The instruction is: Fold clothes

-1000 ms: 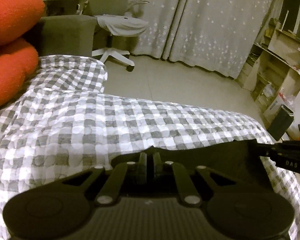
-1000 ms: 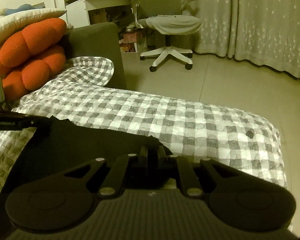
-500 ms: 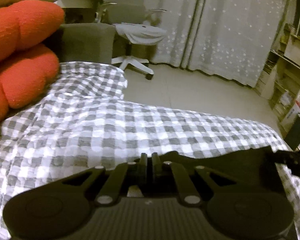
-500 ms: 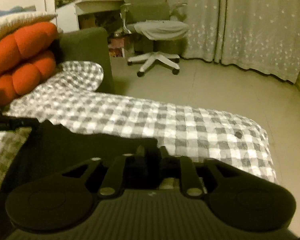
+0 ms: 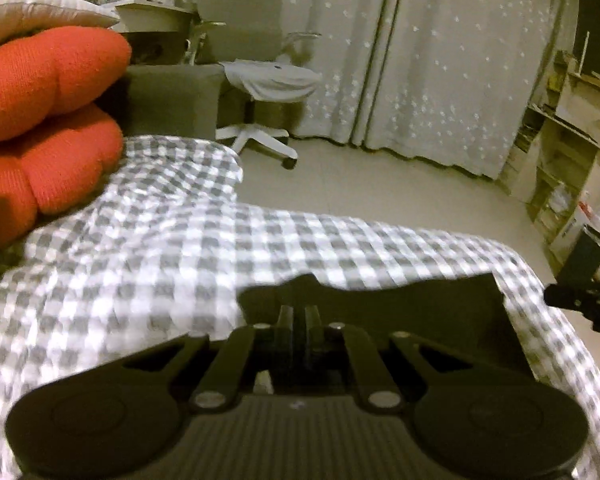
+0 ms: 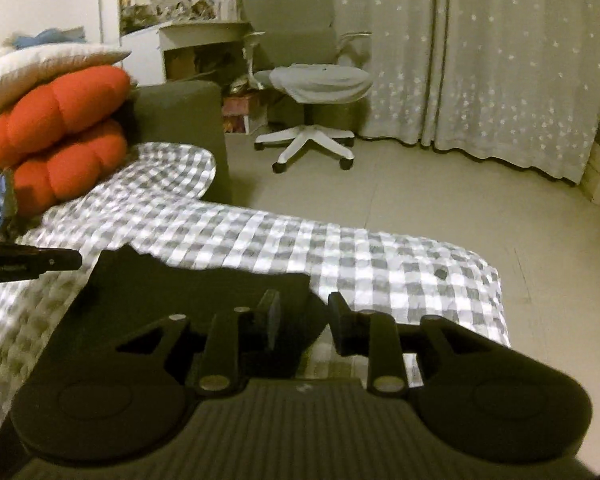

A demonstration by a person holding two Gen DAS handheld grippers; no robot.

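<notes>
In the left wrist view, the left gripper [image 5: 299, 316] sits at lower centre with its two fingers [image 5: 285, 317] pressed almost together, pinching the near edge of a black garment [image 5: 400, 312]. The dark cloth spreads from the fingertips toward the right of the frame and lies on a grey-and-white checked bedcover [image 5: 148, 264]. At the right edge of the same frame, the tip of the other tool shows as a dark bar just beyond the garment's far corner.

In the right wrist view, the right gripper [image 6: 304, 316] has its fingers [image 6: 271, 314] parted, a clear gap between them, and nothing is caught in that gap. The black garment [image 6: 172, 292] lies under and to the left of the left finger, stretching toward the left edge, where the left gripper's arm enters as a dark bar. The checked bedcover [image 6: 380, 264] runs beneath it to the right, ending at a bare pale floor [image 6: 420, 196].

Beyond the bed, orange cushions [image 6: 60, 136] stack in the upper left under a pale pillow [image 6: 44, 68]. A white office chair [image 6: 312, 92] stands at top centre, in front of star-patterned curtains [image 6: 500, 60] filling the upper right. Shelving [image 5: 572, 148] lines the right edge of the left wrist view.
</notes>
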